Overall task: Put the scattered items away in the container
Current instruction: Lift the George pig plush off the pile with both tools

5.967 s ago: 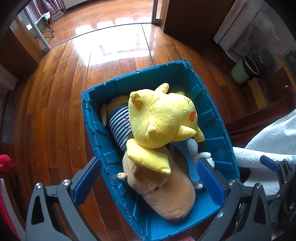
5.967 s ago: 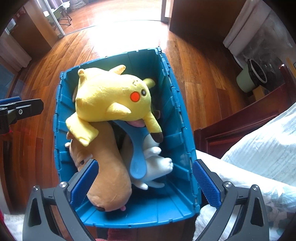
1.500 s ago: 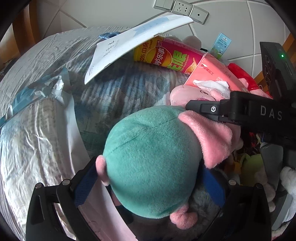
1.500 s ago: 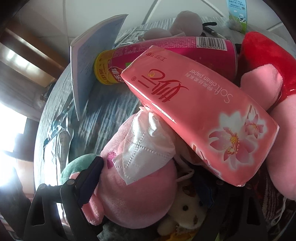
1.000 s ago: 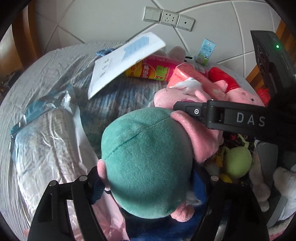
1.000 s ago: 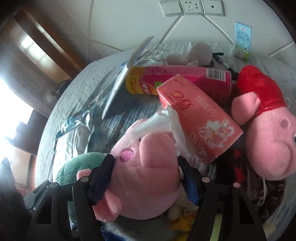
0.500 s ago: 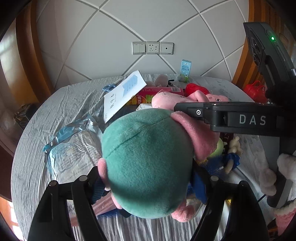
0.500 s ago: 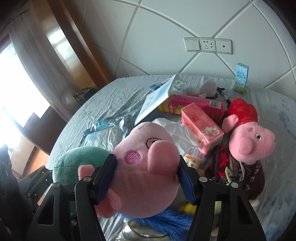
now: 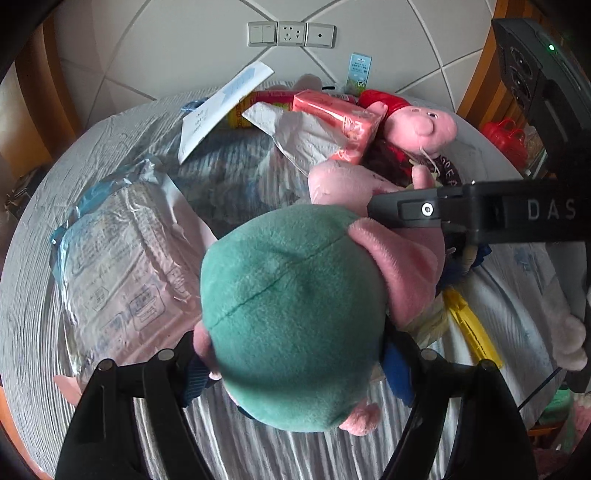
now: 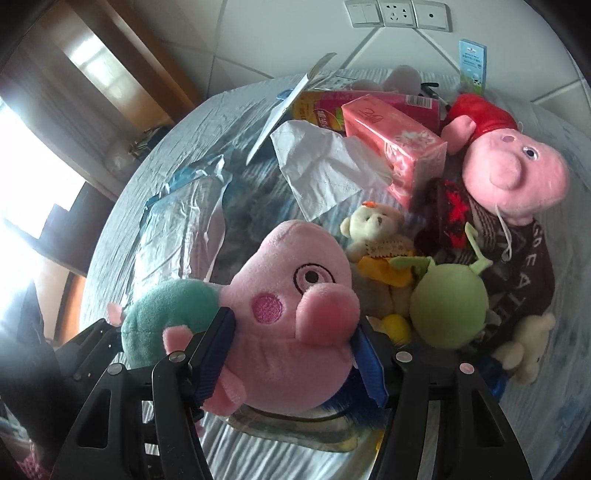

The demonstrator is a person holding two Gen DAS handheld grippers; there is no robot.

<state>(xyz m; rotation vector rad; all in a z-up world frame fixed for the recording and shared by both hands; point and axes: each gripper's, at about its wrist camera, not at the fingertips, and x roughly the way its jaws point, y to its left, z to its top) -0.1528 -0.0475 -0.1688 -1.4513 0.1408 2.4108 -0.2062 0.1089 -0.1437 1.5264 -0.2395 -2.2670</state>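
Spreading across both views is a bed [image 9: 44, 280] under a grey striped cover, backed by a white panelled wall [image 9: 155, 55] with a strip of switches and sockets [image 9: 291, 34], wooden framing at the sides and a bright window glaring at the left of the right wrist view. The container is not in sight. A crinkled plastic package [image 9: 118, 266] lies flat on the cover, its print too blurred to read. Held above the bed is the green-bodied pig plush [image 9: 295, 310], gripped at both ends: the left gripper [image 9: 295, 369] is clenched on the green body, its blue pads mostly buried in the fabric, and the right gripper [image 10: 291, 354] is squeezed on the pink head [image 10: 295, 302]. Behind it, a second pig plush [image 10: 513, 177] in red lies against a dark knitted garment [image 10: 517, 266], partly covered. A pink tissue pack [image 10: 395, 155] rests on a snack tube [image 10: 321, 107], itself half hidden under a tilted white booklet [image 9: 221, 110] and a loose tissue [image 10: 325, 166]. Smaller still: a green round plush [image 10: 448, 306], a cream teddy bear [image 10: 373, 229] wedged between its neighbours, and a yellow piece [image 9: 472, 332] whose shape I cannot make out.
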